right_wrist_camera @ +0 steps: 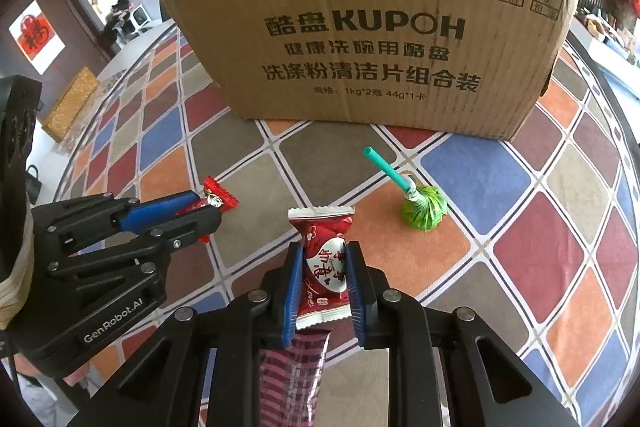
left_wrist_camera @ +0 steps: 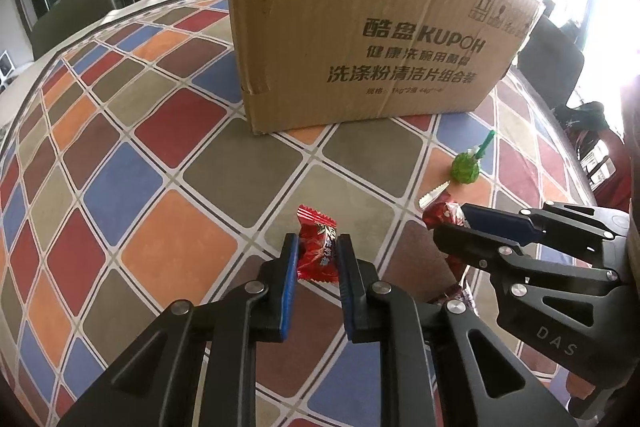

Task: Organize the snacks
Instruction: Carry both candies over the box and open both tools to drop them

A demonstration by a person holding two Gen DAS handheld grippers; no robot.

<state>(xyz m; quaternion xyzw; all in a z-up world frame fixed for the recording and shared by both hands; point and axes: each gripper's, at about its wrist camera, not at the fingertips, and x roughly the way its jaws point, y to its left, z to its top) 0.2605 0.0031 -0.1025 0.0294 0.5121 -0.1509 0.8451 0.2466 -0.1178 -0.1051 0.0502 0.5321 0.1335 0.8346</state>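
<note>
In the left wrist view my left gripper (left_wrist_camera: pixel 317 242) is shut on a bright red wrapped candy (left_wrist_camera: pixel 316 259) just above the chequered tablecloth. The right wrist view shows that gripper (right_wrist_camera: pixel 205 205) from the side, still pinching the red candy (right_wrist_camera: pixel 220 195). My right gripper (right_wrist_camera: pixel 324 249) is shut on a dark red and white candy packet (right_wrist_camera: pixel 323 259). From the left it shows as the right gripper (left_wrist_camera: pixel 451 221), with the dark red packet (left_wrist_camera: pixel 440 211) at its tips. A green-wrapped lollipop (right_wrist_camera: pixel 422 213) with a teal stick lies loose between the grippers and the box, also visible as the lollipop (left_wrist_camera: pixel 465 167).
A tall brown cardboard box (right_wrist_camera: pixel 360 47) with printed lettering stands on the table (left_wrist_camera: pixel 160 167) behind the candies; its inside is hidden. A purple plaid packet (right_wrist_camera: pixel 292 367) lies under the right gripper. Chairs and a bright window lie beyond the table edge.
</note>
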